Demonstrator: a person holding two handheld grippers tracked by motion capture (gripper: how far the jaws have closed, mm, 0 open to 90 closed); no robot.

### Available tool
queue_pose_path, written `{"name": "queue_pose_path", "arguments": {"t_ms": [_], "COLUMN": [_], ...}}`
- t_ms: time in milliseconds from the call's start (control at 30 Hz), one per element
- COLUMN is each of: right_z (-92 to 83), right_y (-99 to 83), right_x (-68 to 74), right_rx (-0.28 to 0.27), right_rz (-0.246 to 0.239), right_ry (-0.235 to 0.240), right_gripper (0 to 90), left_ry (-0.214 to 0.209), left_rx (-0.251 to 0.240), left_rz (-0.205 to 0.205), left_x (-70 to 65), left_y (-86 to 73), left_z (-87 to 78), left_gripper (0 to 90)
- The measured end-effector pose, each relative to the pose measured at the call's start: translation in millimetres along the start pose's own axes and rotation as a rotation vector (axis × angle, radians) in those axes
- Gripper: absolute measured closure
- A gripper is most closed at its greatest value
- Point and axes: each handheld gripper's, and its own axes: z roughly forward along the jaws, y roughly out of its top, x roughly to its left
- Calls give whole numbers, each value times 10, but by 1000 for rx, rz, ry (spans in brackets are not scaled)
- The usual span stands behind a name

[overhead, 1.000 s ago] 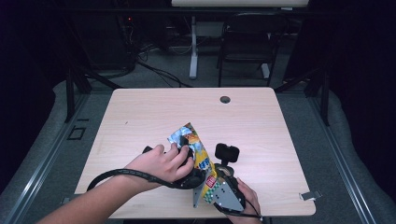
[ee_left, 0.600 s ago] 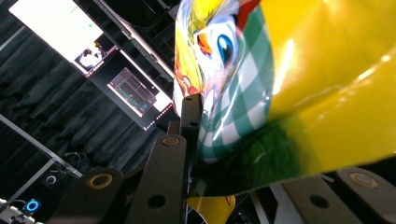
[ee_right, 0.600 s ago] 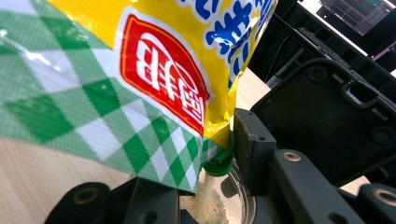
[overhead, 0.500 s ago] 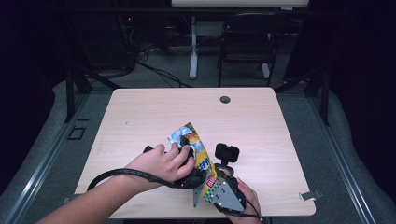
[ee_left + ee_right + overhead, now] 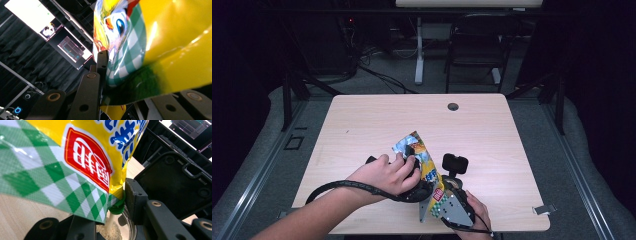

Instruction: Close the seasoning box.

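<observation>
High view is showing a pale desk in a dark room; centre-low, both sets of jaws are clamping a yellow, green-checked bag.

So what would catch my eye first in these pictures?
A shiny yellow foil packet with green-and-white checks, held up over the near edge of the pale wooden table between both hand-held grippers. In the right gripper view, pale powder pours from its green spout into a clear glass container below.
</observation>
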Motion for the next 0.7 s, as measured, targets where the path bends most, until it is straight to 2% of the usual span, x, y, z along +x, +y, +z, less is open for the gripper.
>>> {"name": "queue_pose_path", "arguments": {"t_ms": [467,700], "right_z": [1,-3], "right_y": [-1,0], "right_x": [2,2], "right_rx": [-2,-1], "right_rz": [0,-1], "right_ry": [2,2], "right_gripper": [712,713], "left_ry": [-4,-4], "left_rx": [11,3], "left_rz": [14,6], "left_x": [9,9], "left_y": [5,6], "left_z": [-8,-9], "left_gripper": [799,799]}}
